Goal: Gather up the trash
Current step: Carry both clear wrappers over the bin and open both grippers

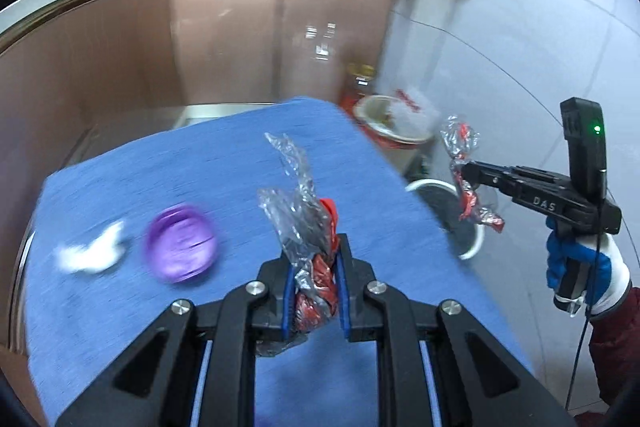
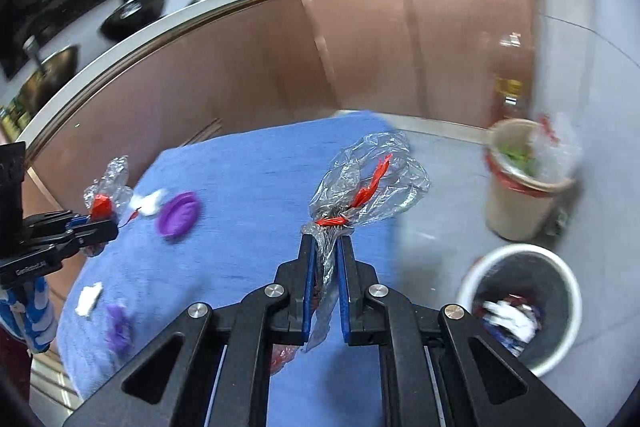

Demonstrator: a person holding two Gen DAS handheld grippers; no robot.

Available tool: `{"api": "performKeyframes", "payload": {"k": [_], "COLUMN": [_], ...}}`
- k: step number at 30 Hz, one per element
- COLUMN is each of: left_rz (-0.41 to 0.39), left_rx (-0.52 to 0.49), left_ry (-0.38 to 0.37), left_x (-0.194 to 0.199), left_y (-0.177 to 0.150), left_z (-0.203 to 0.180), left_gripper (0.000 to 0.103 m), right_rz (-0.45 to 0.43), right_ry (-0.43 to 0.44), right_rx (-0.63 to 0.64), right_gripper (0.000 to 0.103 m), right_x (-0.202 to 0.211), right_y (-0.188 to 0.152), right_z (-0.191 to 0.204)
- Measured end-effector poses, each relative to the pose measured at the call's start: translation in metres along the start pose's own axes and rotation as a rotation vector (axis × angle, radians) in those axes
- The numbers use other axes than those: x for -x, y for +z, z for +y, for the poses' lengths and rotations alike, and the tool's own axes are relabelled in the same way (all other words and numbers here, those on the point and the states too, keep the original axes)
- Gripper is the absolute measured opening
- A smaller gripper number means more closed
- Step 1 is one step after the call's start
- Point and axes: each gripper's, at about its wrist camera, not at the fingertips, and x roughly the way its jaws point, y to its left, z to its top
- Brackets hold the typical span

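Carrying rubbish off toward the bins is the step in hand: each pair of tongs is clamped on a crumpled clear plastic wrapper with red printing and a red twist. The left tongs (image 1: 313, 269) pinch their clear-and-red plastic wrapper (image 1: 308, 227) low down, its loose end standing up above the blue pads, raised over the blue cloth-covered surface (image 1: 200, 163). The right tongs (image 2: 325, 267) grip a second clear wrapper tied with a red strip (image 2: 360, 187) by its neck, the puffed top fanning out above, just at the surface's right edge. Off that edge on the grey floor stand a white-rimmed round bin with a dark inside (image 2: 524, 307), already holding scraps, and behind it a beige bin lined with a clear bag (image 2: 520, 183). On the cloth lie a round purple plastic lid (image 1: 182, 245), a white crumpled tissue (image 1: 92, 255), another white scrap (image 2: 89, 299) and a purple crumpled piece (image 2: 118, 323), all uncollected. Next, I judge, each hand has to swing out past the surface's edge until its wrapper hangs over the white-rimmed bin's mouth, then part the tongs; the light film may cling to the pads, so a small shake could be needed.
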Motion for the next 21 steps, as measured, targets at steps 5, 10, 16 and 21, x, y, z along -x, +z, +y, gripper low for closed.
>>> {"api": "performKeyframes", "payload": {"k": [5,10,16,21], "left_rz": [0.045,0.104,0.173,0.222], "left_rx": [-0.069,-0.099,-0.102,-0.088], "left_ry": [-0.111,-0.193,-0.258,-0.270], "left_x": [-0.063,-0.127,-0.197,-0.246], "left_y": [0.033,0.055,0.075,0.084], "left_z": [-0.074,-0.135,-0.190,-0.220], "left_gripper": [0.016,0.016,0.016,0.017], "right_rz": [-0.008,0.009,0.061,0.114], "right_ry": [-0.109,-0.196,-0.275,-0.302], "right_rx": [-0.085,-0.158,-0.216,-0.254], "right_gripper": [0.010,0.010,0.010,0.014], "right_x": [0.020,0.018,-0.009,-0.036], "right_y": [-0.010,-0.023,-0.032,-0.040], "right_z": [-0.074,-0.135,-0.191,-0.224]}}
